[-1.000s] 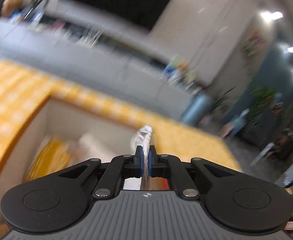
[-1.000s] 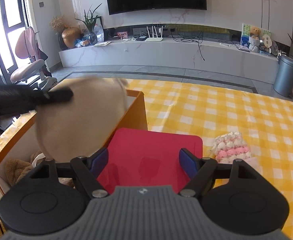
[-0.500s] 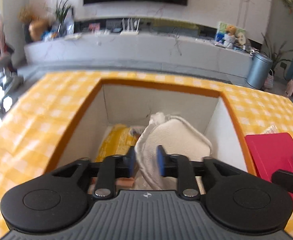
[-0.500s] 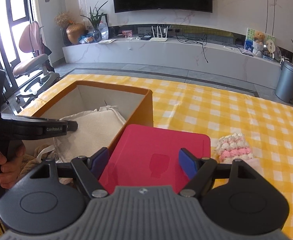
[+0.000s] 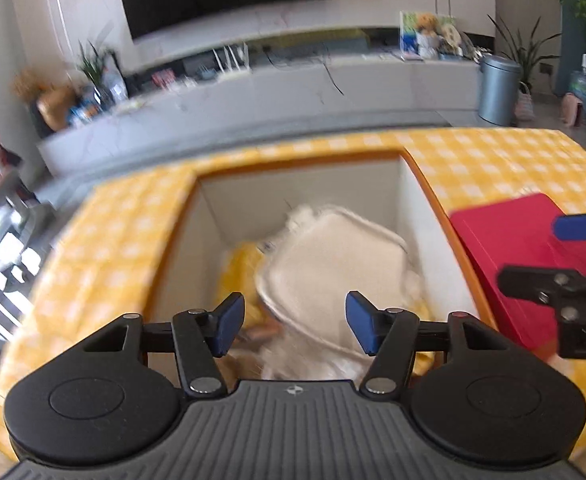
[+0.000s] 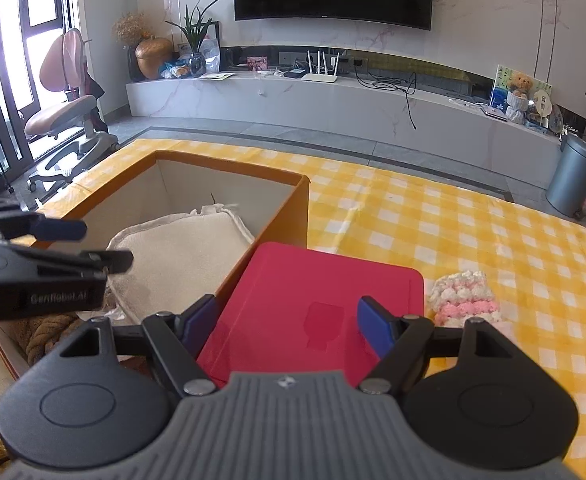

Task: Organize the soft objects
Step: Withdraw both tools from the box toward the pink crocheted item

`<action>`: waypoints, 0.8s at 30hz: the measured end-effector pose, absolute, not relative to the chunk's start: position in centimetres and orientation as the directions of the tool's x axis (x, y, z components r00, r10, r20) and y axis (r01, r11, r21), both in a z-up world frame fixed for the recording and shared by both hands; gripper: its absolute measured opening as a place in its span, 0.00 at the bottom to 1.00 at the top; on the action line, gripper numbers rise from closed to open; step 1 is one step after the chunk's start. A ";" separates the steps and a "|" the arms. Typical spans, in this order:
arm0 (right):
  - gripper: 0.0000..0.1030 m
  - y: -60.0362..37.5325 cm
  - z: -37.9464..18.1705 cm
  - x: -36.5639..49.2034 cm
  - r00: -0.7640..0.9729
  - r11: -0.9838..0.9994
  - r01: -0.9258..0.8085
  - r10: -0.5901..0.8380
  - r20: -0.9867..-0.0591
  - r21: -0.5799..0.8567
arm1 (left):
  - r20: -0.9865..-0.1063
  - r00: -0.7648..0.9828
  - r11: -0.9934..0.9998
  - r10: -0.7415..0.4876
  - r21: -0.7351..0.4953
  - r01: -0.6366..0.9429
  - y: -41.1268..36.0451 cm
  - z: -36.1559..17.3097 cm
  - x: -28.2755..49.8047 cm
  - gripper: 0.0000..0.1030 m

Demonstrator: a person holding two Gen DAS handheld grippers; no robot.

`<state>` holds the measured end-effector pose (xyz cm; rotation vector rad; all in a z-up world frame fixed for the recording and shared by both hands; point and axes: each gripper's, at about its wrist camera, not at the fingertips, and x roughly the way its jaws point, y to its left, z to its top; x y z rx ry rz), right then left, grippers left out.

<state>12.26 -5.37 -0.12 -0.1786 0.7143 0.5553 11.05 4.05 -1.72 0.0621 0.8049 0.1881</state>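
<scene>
The cream cushion (image 5: pixel 333 256) has left the left gripper (image 5: pixel 293 322) and lies in the orange box (image 5: pixel 425 184). Its jaws are opening, cushion just beyond them. The right gripper (image 6: pixel 289 328) stands wide and empty over the red lid (image 6: pixel 313 292).

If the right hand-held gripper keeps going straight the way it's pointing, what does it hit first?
Most likely the red lid: it lies flat directly ahead, between the open fingers of the right hand-held gripper, beside the orange box. Depth is hard to judge through the fisheye.

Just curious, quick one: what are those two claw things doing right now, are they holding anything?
Left gripper: jaws opening, holding nothing; the cream cushion lies in the orange box.
Right gripper: open, empty, above the red lid.
</scene>
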 end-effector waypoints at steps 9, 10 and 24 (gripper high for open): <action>0.73 -5.6 -0.3 12.2 0.612 0.847 -0.529 0.423 -0.669 0.051 | -0.727 0.638 0.967 0.253 0.204 -0.152 3.1 -3.5 13.5 0.50; 0.73 -5.6 -0.3 12.2 0.613 0.848 -0.527 0.422 -0.668 0.053 | -0.726 0.632 0.962 0.271 0.220 -0.159 3.1 -3.8 13.8 0.49; 0.74 -5.7 1.0 11.5 0.658 0.858 -0.514 0.414 -0.629 0.027 | -0.683 0.620 0.922 0.387 0.266 -0.282 4.3 -0.9 11.8 0.69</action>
